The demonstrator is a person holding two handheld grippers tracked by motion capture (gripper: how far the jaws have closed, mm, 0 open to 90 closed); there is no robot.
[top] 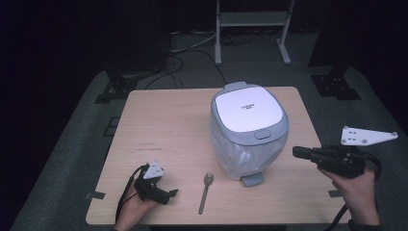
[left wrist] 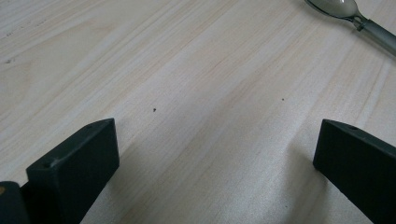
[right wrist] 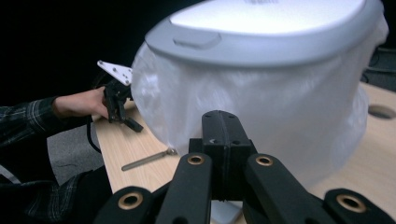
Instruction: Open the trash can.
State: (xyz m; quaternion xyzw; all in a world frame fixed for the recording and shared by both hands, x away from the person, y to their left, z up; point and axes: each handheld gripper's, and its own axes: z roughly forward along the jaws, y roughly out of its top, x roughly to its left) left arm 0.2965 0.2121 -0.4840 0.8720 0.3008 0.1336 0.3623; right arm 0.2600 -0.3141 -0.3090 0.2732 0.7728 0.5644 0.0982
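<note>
Spoon bowl (left wrist: 334, 7) beyond left tool (left wrist: 215, 154)

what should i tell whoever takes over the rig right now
Left gripper: open, nothing held, low on the table beside the spoon.
Right gripper: shut, nothing held, in the air to the right of the bin.
Bin stands mid-table, lid down, bag in, pedal facing the person. Spoon lies flat in front of it.
Done: nothing visible. Left: spoon not picked up, lid not opened.
</note>
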